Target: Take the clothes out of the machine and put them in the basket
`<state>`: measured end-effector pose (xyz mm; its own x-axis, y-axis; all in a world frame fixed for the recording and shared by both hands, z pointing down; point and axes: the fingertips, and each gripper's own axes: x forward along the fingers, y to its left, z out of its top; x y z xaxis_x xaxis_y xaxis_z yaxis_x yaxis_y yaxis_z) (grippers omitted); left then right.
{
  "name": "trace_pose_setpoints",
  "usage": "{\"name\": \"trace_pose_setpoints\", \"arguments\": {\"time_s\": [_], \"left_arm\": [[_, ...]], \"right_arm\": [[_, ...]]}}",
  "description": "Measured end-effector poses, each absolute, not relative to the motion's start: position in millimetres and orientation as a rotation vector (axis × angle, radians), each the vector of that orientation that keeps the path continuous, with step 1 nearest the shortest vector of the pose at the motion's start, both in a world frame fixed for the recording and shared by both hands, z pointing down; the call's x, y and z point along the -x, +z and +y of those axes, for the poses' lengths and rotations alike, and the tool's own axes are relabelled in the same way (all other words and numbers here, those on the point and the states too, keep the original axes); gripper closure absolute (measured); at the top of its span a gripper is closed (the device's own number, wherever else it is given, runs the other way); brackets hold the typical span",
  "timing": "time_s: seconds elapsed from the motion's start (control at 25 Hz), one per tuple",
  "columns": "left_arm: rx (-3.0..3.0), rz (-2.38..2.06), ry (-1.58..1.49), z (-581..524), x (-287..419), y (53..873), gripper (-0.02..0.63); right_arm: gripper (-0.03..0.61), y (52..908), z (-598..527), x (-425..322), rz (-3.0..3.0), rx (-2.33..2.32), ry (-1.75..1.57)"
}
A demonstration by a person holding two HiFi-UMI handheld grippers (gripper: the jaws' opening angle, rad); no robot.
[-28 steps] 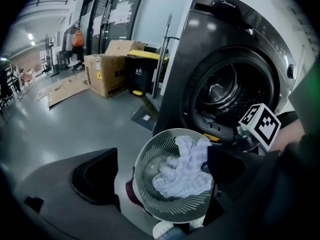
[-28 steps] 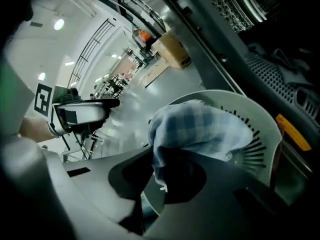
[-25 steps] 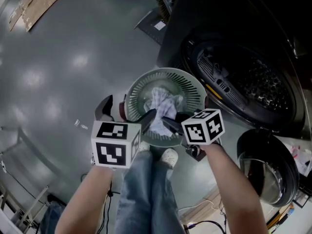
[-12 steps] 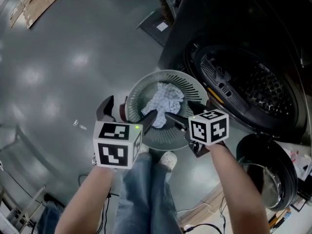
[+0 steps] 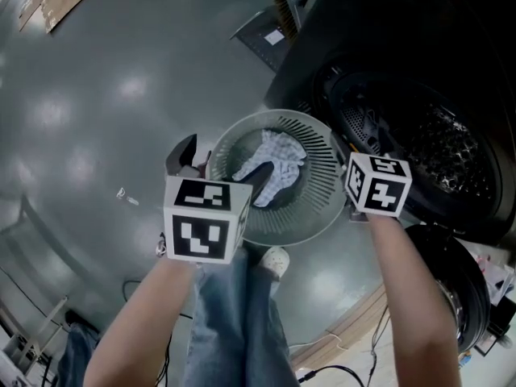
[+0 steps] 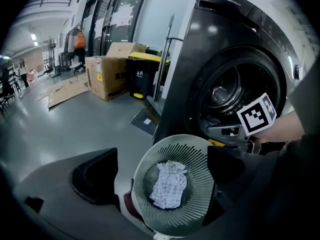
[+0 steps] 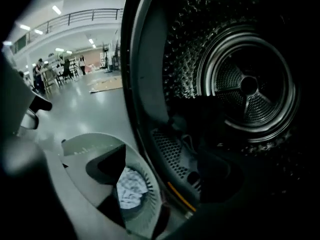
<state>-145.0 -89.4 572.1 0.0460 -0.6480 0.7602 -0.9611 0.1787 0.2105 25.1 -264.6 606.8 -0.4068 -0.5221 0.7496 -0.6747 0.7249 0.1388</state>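
Note:
A round pale green basket [image 5: 322, 208] stands on the floor in front of the dark washing machine [image 5: 419, 63]. A white-and-blue checked cloth [image 5: 270, 168] lies loose in the basket [image 6: 200, 204]. My left gripper [image 5: 219, 168] hovers over the basket's near left rim, open and empty. My right gripper [image 5: 364, 153] points at the machine's opening; its jaws have just opened and nothing is between them. In the right gripper view the perforated drum [image 7: 245, 89] fills the frame behind the right gripper [image 7: 165, 171]. A pale shape [image 7: 188, 149] on the lower rim may be cloth.
The machine's round door [image 5: 451, 289] hangs open at the lower right. A broom and dustpan [image 5: 274, 22] lean by the machine's far side. Cardboard boxes [image 6: 107, 66] and a yellow-lidded bin [image 6: 145, 74] stand beyond. The person's legs and shoe [image 5: 276, 259] are just behind the basket.
The right gripper has let go of the checked cloth, which now lies in the basket, and has swung right to face the machine's opening. The left gripper has barely moved.

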Motion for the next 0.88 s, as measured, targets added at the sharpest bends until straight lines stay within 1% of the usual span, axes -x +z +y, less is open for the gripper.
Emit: {"name": "trace_pose_setpoints", "arguments": {"time_s": [0.08,0.32,0.48,0.52,0.56,0.6,0.64,0.68,0.72,0.88], "left_arm": [[-1.545,-1.682,0.501,-93.2,144.4,572.6,0.051],[-1.563,-1.665,0.524,-101.3,134.2,585.1,0.051],[-1.568,-1.659,0.532,-108.7,130.7,594.7,0.051],[-1.567,-1.656,0.534,-110.0,129.8,596.7,0.051],[-1.567,-1.652,0.536,-110.8,128.2,598.3,0.051],[-1.568,-1.647,0.538,-111.1,126.1,599.5,0.051],[-1.569,-1.643,0.54,-111.2,123.7,600.3,0.051],[-1.571,-1.639,0.541,-111.6,121.7,600.3,0.051],[-1.572,-1.637,0.542,-112.1,120.5,599.6,0.051],[-1.571,-1.641,0.536,-114.6,120.1,591.9,0.051]], "right_arm": [[0.15,605.0,-285.2,-37.2,-2.062,-0.976,0.162],[0.15,623.7,-324.6,-56.7,-1.996,-0.982,0.152],[0.149,645.2,-332.9,-62.5,-1.957,-0.932,0.262],[0.166,647.6,-331.6,-61.2,-1.965,-0.914,0.29],[0.238,648.0,-329.4,-59.3,-1.977,-0.889,0.3],[0.261,646.5,-327.1,-57.6,-1.988,-0.864,0.29],[0.326,643.1,-325.9,-56.6,-1.994,-0.845,0.263],[0.474,638.4,-326.2,-56.7,-1.993,-0.84,0.232],[0.532,633.8,-327.2,-57.8,-1.989,-0.85,0.221],[0.534,623.0,-321.9,-60.8,-2.028,-0.907,0.308]]}}
